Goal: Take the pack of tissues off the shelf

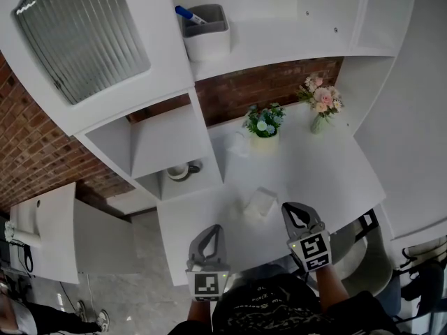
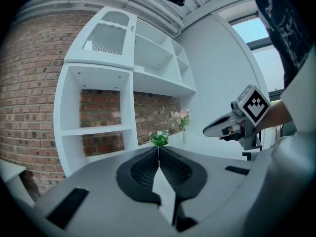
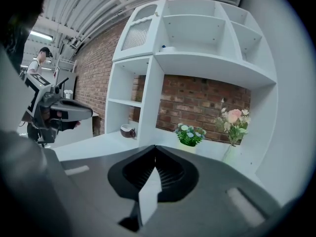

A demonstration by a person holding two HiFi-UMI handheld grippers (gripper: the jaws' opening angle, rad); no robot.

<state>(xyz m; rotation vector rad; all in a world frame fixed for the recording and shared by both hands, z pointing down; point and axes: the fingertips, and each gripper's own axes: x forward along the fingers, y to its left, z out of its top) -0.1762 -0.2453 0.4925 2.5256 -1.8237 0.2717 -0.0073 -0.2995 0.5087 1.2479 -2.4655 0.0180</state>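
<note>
A small white pack of tissues [image 1: 260,204] lies on the white desk [image 1: 328,173], just beyond the two grippers and between them. My left gripper [image 1: 211,232] is near the desk's front edge, left of the pack, and its jaws meet with nothing in them [image 2: 158,149]. My right gripper [image 1: 293,212] is just right of the pack and close to it. Its jaws are shut and empty [image 3: 155,148]. Each gripper shows in the other's view, the right gripper [image 2: 213,130] and the left gripper [image 3: 84,114]. The pack is hidden in both gripper views.
The white shelf unit [image 1: 174,138] stands at the back of the desk. A grey bin with a blue pen [image 1: 207,30] sits on an upper shelf and a cup [image 1: 183,169] in a low cubby. A green plant [image 1: 264,123] and a vase of pink flowers [image 1: 320,102] stand by the brick wall.
</note>
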